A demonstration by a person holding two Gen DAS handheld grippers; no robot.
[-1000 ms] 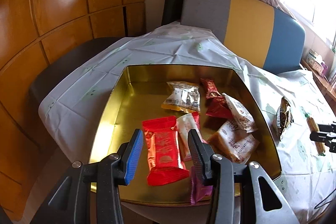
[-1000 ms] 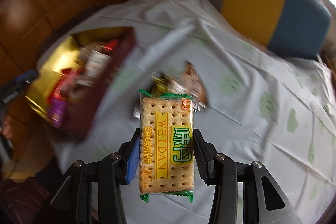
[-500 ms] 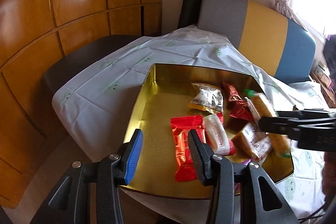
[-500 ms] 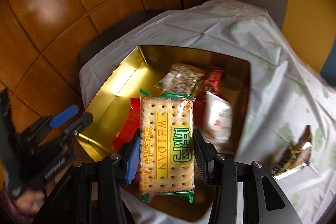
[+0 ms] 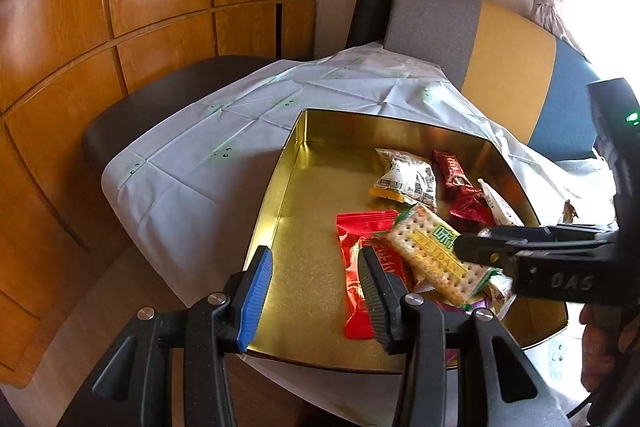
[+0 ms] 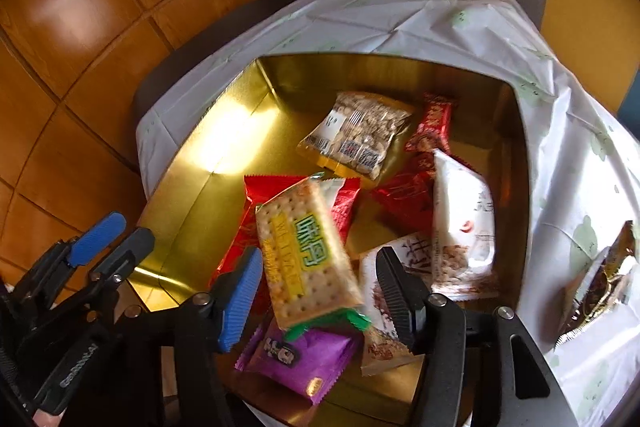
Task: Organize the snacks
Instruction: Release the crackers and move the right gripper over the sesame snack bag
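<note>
A gold tin [image 5: 288, 163] [image 6: 192, 203] on the table holds several snack packets. My right gripper [image 6: 320, 291] is open above the tin's near end. The cracker packet [image 6: 308, 255] [image 5: 436, 255] lies loose between its fingers, tilted over the red packet [image 6: 272, 195] [image 5: 356, 259] and the purple packet [image 6: 300, 359]. My left gripper [image 5: 312, 295] is open and empty at the tin's near left edge; it also shows in the right wrist view [image 6: 108, 239]. The right gripper shows in the left wrist view [image 5: 472, 251], over the tin.
One dark-and-gold snack packet [image 6: 600, 283] lies on the white tablecloth [image 6: 580, 147] right of the tin. A dark chair seat [image 5: 160, 95] stands at the table's left. A grey, yellow and blue bench back [image 5: 512, 39] lies behind. Wood panelling [image 5: 120, 7] lines the left wall.
The right gripper has opened and let go of the cracker packet, which has dropped into the tin. The left gripper has drawn back to the left, still open.
</note>
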